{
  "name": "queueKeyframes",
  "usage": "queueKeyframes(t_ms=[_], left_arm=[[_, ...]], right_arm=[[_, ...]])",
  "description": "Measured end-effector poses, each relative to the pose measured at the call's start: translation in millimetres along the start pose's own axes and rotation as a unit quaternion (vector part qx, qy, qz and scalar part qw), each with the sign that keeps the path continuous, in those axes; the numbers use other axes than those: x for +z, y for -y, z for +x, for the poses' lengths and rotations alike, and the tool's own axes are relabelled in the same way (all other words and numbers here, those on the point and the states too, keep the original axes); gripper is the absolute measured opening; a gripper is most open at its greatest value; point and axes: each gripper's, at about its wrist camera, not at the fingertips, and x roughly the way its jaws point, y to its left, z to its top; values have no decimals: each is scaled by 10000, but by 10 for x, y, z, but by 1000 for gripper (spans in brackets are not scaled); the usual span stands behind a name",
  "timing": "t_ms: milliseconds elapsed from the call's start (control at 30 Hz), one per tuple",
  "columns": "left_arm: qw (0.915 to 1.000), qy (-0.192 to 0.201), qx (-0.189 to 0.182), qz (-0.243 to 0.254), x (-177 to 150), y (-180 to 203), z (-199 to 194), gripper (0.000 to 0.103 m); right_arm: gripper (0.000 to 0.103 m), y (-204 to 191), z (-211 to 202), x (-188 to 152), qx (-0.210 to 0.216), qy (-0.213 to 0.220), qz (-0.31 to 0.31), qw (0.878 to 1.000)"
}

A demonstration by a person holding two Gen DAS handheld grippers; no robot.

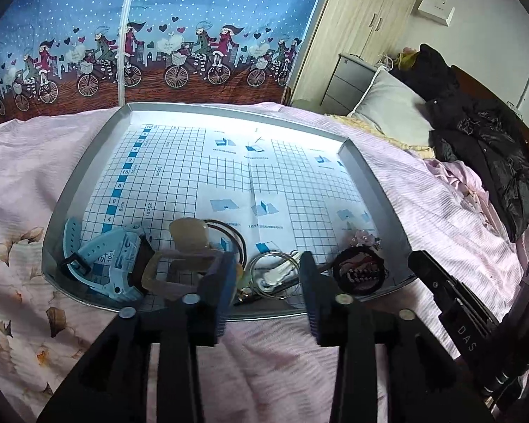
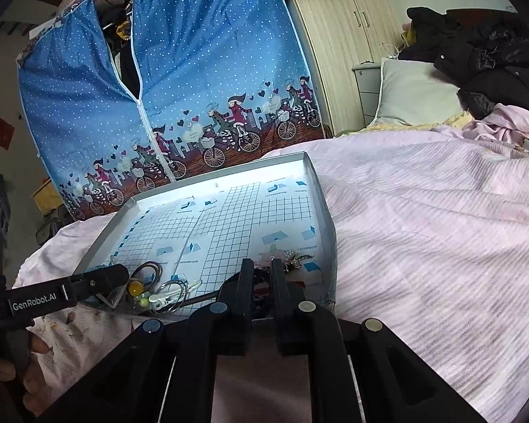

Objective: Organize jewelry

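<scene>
My right claw, jaws narrow around the soft dark scrunchie just ahead, should pinch its light bunched fabric (grip unconfirmed).

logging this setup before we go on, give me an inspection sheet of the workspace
surface: metal tray lined with grid paper, set on a pink bedspread
job's things: all along the tray's near edge: blue watch, clear hair clip, brown hair ties, wire hoops, dark scrunchie, pink flower piece
clutter: nothing seen in the rest of the tray
grippers: left gripper open above the hoops; right gripper jaws narrow, at the scrunchie; grip cannot be told
cables: nothing seen
surroundings: blue fabric wardrobe, wooden cabinet, pillow, black coat
</scene>
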Motion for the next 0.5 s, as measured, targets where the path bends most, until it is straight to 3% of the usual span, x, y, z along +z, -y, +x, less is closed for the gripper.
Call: queueKeyframes(t_ms=[67, 133, 167, 333, 500], left_arm=[[9997, 238, -22, 34, 5, 48, -120, 76], [9982, 582, 85, 100, 11, 121, -278, 92], [9970, 758, 101, 116, 7, 145, -360, 94], [9897, 1398, 232, 212, -28, 247, -776, 101], [9768, 2015, 511, 513, -85, 317, -1202, 101]], right_arm=[[17, -9, -55, 7, -6, 87, -37, 10000], [31, -3, -137, 10, -14, 211, -26, 9998], [34, 2, -184, 21, -9, 269, -14, 9996], [69, -41, -495, 128, 32, 702, -125, 9975], [91, -212, -848, 230, 165, 1186, -545, 9913]])
